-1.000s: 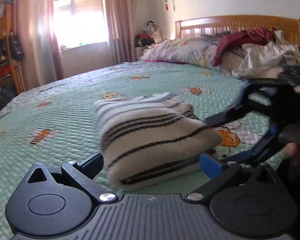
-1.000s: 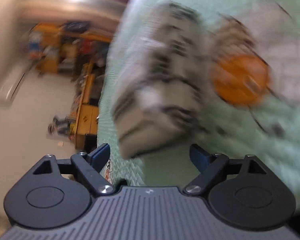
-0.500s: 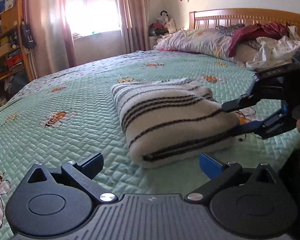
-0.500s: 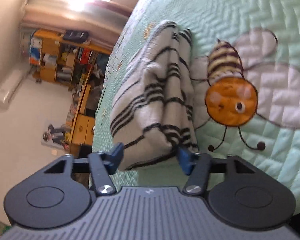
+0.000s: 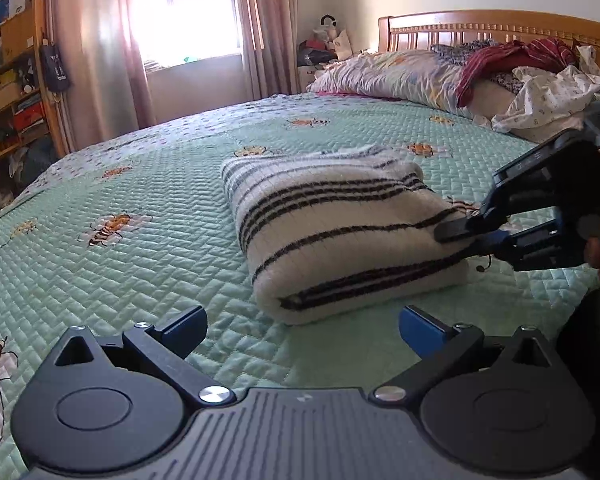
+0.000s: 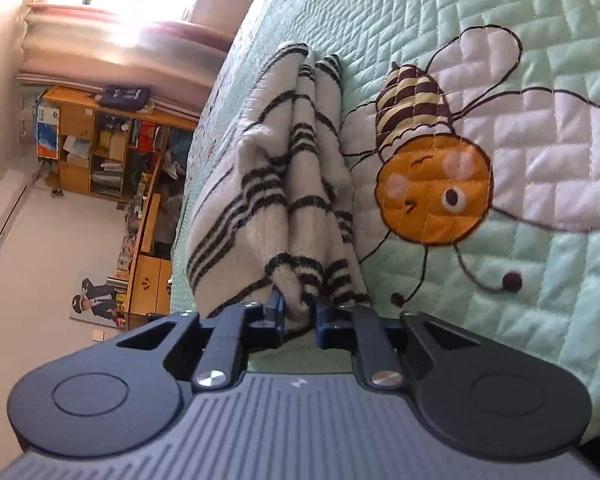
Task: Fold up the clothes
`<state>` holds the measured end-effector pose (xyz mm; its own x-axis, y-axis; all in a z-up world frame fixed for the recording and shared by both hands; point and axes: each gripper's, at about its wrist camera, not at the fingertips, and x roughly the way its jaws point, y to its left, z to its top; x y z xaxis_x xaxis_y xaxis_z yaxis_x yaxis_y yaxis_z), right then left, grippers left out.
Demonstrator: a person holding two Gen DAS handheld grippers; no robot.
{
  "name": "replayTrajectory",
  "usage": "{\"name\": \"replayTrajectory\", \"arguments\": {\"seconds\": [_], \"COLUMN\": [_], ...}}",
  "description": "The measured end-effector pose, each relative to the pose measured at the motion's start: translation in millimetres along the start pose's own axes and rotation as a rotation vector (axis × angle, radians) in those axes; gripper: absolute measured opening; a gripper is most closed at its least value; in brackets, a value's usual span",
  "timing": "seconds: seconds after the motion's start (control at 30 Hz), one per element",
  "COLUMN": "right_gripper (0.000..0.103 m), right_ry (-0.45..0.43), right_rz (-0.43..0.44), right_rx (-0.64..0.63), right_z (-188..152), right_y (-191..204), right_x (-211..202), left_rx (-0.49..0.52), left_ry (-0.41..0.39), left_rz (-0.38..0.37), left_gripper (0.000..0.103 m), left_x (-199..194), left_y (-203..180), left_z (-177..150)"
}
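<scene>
Sweater (image 5: 340,232) lies lengthwise toward the headboard (image 5: 500,24).

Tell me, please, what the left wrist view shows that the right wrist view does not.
Only the left wrist view shows the headboard, the pillow, the unfolded clothes pile and the open left gripper.

Only the right wrist view shows the wall air conditioner and a poster.

Both show the folded striped sweater, the bee quilt, and the right gripper, jaws just closed on the sweater's edge.
</scene>
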<state>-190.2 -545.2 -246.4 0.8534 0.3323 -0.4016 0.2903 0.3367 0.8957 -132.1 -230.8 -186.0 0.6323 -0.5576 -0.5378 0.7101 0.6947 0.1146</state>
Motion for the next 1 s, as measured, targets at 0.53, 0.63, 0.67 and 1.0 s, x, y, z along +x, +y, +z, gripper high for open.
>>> {"name": "replayTrajectory", "arguments": {"seconds": [0.53, 0.63, 0.67, 1.0], "right_gripper": [0.057, 0.068, 0.073, 0.086], "right_ry": [-0.013, -0.04, -0.061, -0.211], "right_rz": [-0.108, -0.219, -0.245, -0.46], "right_rx": [-0.156, -0.371, -0.419, -0.512], "right_z": [-13, -15, -16, -4], "right_y": [20, 69, 82, 154], "right_x": [-38, -42, -44, -27], "left_rx": [-0.023, -0.03, -0.031, -0.221], "left_ry": [-0.039, -0.02, -0.009, 0.105], "left_rz": [-0.043, -0.037, -0.019, 0.112], "left_gripper": [0.102, 0.102, 0.102, 0.102], "left_x": [-10, -9, -8, -10], "left_y": [4, -1, -4, 11], "left_z": [27, 47, 54, 113]}}
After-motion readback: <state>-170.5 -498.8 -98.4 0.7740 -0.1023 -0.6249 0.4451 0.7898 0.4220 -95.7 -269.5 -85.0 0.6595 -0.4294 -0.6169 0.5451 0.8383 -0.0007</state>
